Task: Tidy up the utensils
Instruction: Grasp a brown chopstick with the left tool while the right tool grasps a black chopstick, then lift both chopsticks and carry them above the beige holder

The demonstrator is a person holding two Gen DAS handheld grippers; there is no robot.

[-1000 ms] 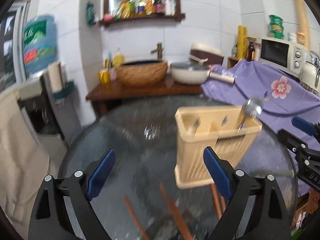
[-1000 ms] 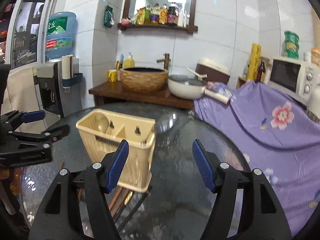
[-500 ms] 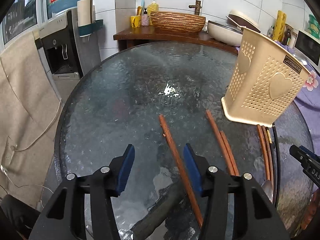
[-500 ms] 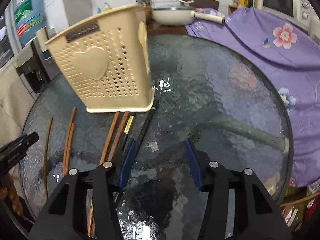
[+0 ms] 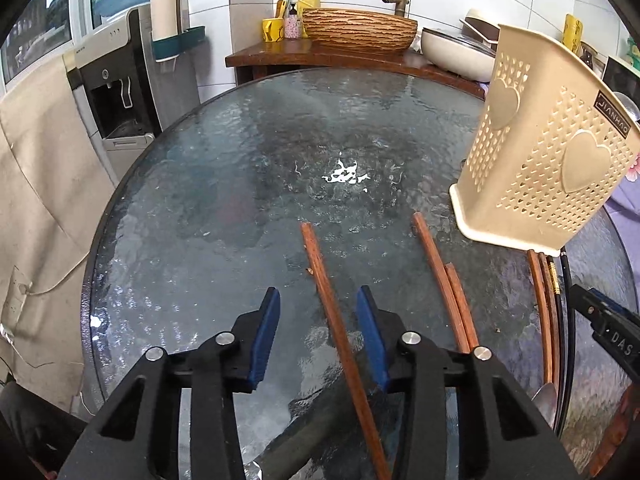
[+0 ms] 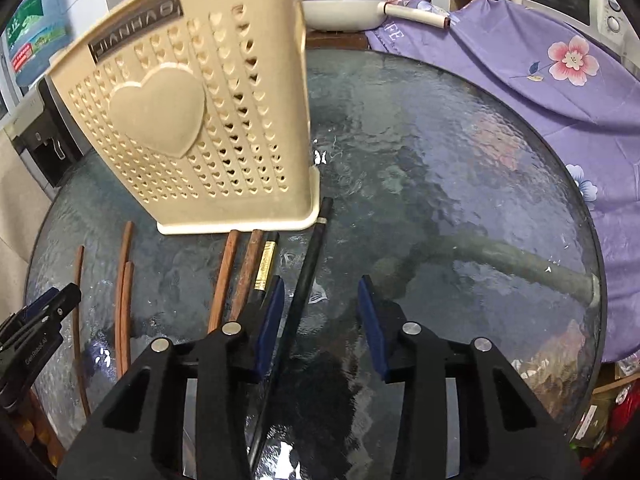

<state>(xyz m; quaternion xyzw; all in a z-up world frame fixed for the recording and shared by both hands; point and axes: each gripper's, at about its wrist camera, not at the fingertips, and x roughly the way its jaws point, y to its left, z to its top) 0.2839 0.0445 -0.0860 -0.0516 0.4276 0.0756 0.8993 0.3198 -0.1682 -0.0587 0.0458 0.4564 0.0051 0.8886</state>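
Note:
A beige perforated utensil holder (image 5: 536,168) stands on the round glass table (image 5: 248,184); it also shows in the right wrist view (image 6: 192,120). Several brown wooden chopsticks lie in front of it. My left gripper (image 5: 318,332) is open low over the table, with one brown chopstick (image 5: 332,316) lying between its fingers. My right gripper (image 6: 320,316) is open, with a black chopstick (image 6: 304,280) lying between its fingers near the left pad. More brown chopsticks (image 6: 230,276) and a black one with a gold band (image 6: 266,264) lie to its left.
A purple flowered cloth (image 6: 520,64) covers the surface right of the table. A wooden counter with a woven basin (image 5: 356,34) and a white pot (image 6: 344,8) stands behind. A water dispenser (image 5: 120,72) stands at the left. A spoon bowl (image 5: 546,404) lies near the table's right edge.
Both grippers have dropped from high above the holder down close to the table. Each has come to straddle a chopstick, and both jaws have narrowed from their wide opening.

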